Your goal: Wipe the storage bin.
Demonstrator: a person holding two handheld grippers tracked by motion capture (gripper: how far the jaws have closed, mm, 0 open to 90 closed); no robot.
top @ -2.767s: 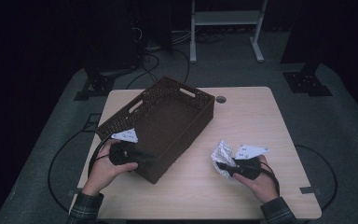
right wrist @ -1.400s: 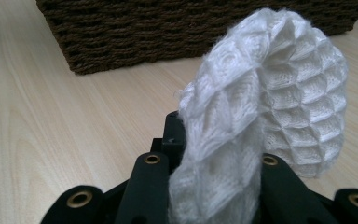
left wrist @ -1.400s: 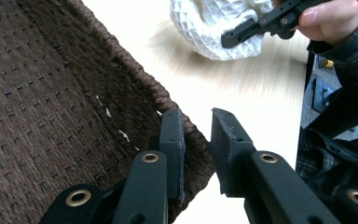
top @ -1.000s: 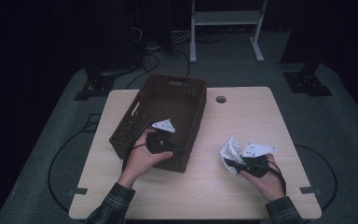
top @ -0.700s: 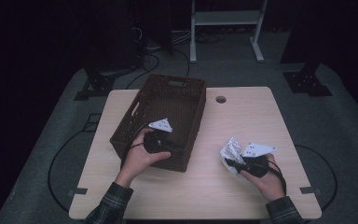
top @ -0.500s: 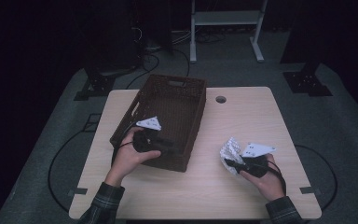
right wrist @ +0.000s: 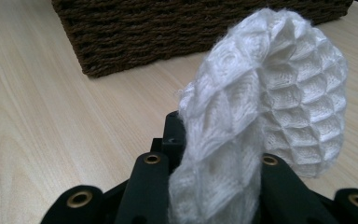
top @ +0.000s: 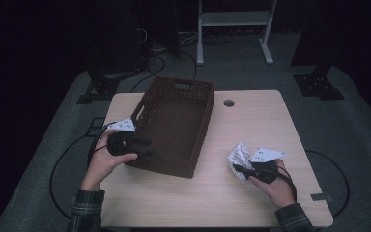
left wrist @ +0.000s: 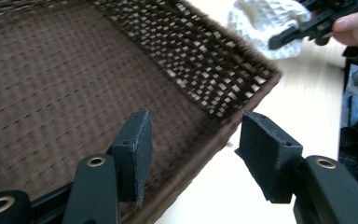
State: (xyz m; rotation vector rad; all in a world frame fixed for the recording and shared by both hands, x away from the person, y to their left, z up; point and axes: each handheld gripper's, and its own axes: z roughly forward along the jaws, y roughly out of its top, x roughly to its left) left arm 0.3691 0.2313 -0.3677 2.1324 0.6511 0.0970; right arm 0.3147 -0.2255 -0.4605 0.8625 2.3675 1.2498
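In the high view, a dark woven basket sits left of centre on the pale wooden table. At its lower left corner the left gripper reaches over the rim, while at the lower right of the frame the right gripper holds a white knitted cloth just above the tabletop, well apart from the basket. In the left gripper view, the two black jaws stand apart with the basket's rim running between them untouched; they have just been opening. The brown weave fills the upper left, and the cloth with the right gripper shows at the upper right. In the right gripper view, the jaws are clamped on the cloth, which rises in a honeycomb-textured fold through the centre, with the basket's wall across the top.
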